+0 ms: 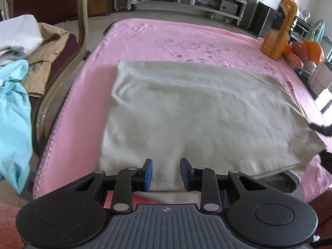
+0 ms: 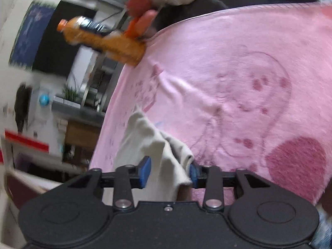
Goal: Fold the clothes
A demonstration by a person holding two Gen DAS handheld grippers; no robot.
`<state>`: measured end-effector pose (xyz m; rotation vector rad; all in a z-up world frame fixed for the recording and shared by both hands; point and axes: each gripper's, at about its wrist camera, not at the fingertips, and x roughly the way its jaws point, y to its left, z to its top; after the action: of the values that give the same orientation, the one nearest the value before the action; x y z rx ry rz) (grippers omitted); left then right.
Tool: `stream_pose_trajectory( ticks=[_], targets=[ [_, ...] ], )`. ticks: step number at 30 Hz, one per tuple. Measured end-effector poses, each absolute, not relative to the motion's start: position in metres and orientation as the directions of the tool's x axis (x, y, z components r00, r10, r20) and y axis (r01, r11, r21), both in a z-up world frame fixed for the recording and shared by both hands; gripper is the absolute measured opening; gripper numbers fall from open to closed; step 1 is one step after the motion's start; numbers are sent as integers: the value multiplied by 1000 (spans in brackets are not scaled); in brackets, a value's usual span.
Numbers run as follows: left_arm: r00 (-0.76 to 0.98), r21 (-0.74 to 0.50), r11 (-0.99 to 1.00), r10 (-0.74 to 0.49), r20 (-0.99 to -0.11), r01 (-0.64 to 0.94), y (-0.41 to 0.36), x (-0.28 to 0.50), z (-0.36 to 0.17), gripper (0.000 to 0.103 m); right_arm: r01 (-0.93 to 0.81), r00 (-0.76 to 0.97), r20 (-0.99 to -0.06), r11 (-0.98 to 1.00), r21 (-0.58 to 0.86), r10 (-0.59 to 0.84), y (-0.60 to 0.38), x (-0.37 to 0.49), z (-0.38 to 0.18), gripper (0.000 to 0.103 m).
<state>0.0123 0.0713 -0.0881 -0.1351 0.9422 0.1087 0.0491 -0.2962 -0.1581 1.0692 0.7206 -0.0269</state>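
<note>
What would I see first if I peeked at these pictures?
A big pink blanket covering the table, with a beige cloth spread flat in its middle. An orange bottle stands at the far right corner. The right gripper has a corner of that beige cloth between its fingers.

Pink blanket (image 1: 145, 39) covers the table; beige cloth (image 1: 186, 114) and orange bottle (image 1: 278, 31) on it.

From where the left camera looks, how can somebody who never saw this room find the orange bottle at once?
Start from the big pink blanket that covers the table under the beige cloth. Follow it to its far right corner: there the orange bottle stands upright. Next to it lie round orange fruits, but only the bottle is tall, with an orange cap and a dark label.
</note>
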Motion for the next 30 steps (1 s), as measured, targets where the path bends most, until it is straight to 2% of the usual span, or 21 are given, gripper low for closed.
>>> stream_pose_trajectory(
  ticks=[3,7,11,16,23,27,30],
  targets=[
    [528,8,982,108,-842,-188,78,17,-96,21,321,767,-577,609,725,283,-288,52,-145,10],
    [479,76,984,146,-866,-163,80,23,-102,22,275,748,-631,769,577,205,-269,51,-125,10],
    [476,57,987,124,-870,-153,87,20,-91,23,261,732,-665,843,471,145,-255,50,-107,10],
    [524,10,985,99,-846,-171,113,2,-60,27,147,768,-628,919,366,128,-213,53,-63,9],
    [565,27,971,161,-809,-239,171,-15,-35,29,-160,785,-567,966,204,250,-87,38,-19,9],
    [580,-27,954,160,-799,-300,200,-19,-34,30,-336,733,-589,934,120,340,-9,32,-29,9],
    [577,-84,943,125,-807,-323,212,-22,-41,29,-456,661,-642,887,68,389,39,27,-52,9]
  ],
)
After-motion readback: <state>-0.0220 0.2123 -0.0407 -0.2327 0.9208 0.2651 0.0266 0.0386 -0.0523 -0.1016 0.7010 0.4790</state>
